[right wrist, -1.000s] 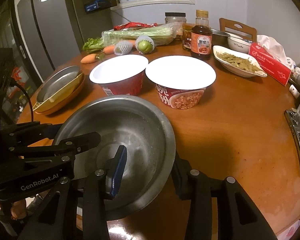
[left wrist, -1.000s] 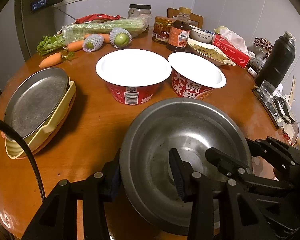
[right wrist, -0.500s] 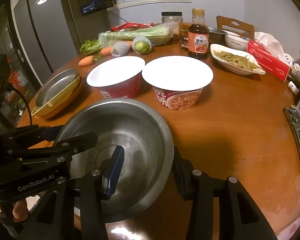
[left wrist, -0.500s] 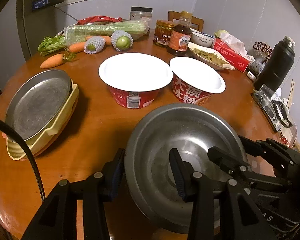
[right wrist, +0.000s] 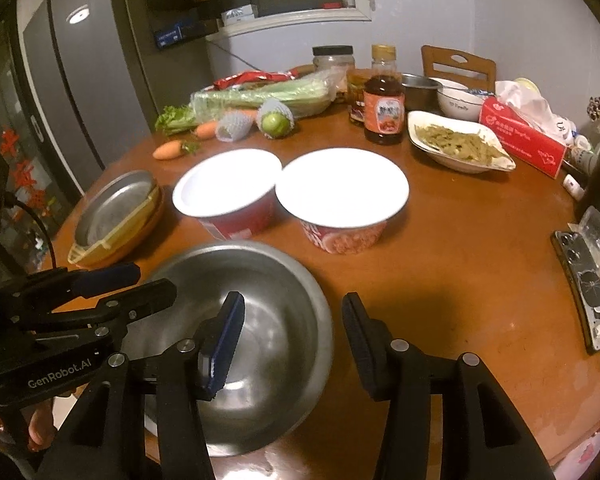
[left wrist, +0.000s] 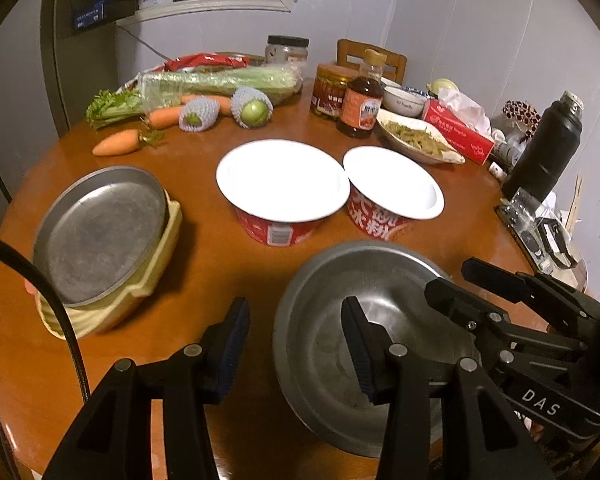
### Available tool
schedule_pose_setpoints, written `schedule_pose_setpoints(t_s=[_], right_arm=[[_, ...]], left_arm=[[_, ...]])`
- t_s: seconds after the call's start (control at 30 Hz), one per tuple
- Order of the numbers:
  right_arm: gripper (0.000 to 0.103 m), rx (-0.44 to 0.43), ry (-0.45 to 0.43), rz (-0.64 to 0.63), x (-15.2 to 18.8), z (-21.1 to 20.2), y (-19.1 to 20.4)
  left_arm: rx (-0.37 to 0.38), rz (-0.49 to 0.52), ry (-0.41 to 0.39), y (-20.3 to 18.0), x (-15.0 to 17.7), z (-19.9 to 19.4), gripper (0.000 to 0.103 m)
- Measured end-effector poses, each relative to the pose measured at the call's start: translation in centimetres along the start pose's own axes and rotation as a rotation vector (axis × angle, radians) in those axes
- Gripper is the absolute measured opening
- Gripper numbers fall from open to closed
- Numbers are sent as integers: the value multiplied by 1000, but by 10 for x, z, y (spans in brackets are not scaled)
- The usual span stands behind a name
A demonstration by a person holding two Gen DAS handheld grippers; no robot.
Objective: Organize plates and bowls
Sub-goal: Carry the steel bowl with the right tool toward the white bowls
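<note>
A steel bowl (left wrist: 340,344) (right wrist: 268,320) rests on the round wooden table (left wrist: 204,264) near its front edge. My left gripper (left wrist: 298,346) straddles the bowl's left rim, one finger inside and one outside. Its jaws are opening and neither pad presses on the rim. My right gripper (right wrist: 292,340) straddles the right rim the same way, jaws opening, pads clear of the metal. At the left a steel plate (left wrist: 100,232) (right wrist: 116,204) lies on a yellow dish (left wrist: 156,276) over an orange plate. Two red instant-noodle bowls with white lids (left wrist: 282,184) (left wrist: 392,186) stand in the middle.
Carrots (left wrist: 116,146), celery (left wrist: 220,84) and netted fruit lie at the back. A sauce bottle (left wrist: 362,104), a jar (left wrist: 330,96), a dish of green vegetables (left wrist: 416,140), a tissue box (left wrist: 460,132) and a black flask (left wrist: 548,148) crowd the right. A phone (right wrist: 584,280) lies at the right edge.
Both pairs of jaws have spread wider around the bowl's rim. The left gripper has pulled up and back a little, so the bowl sits lower in its view.
</note>
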State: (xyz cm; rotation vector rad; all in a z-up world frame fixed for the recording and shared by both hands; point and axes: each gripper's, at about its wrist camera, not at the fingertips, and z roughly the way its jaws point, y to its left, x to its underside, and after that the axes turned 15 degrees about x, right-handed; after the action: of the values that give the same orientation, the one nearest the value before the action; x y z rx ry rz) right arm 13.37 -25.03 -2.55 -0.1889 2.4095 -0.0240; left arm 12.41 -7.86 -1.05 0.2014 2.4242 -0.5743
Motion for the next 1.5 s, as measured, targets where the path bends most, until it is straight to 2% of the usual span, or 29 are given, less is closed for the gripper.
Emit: schedule_pose_setpoints(t_s=[0.43,0.73,0.9,1.17,1.5], right_arm=[[53,-57,-22,-21,-35,0,29],[53,-101,13,-5,-51,14,42],[53,-114,45,6,-56,24,48],[53,-144,91,66,-61,38,48],[53,-164,145,121,-66,61,45]], left_arm=[[-55,-18,-42,26,-29,-26,48],[-76,-1,-47,42,-59,-30,48],[-57,11,-23,45,-71,-21,48],[-60,83,22,41,-98,4,48],[-61,94,104,51,-115,44,48]])
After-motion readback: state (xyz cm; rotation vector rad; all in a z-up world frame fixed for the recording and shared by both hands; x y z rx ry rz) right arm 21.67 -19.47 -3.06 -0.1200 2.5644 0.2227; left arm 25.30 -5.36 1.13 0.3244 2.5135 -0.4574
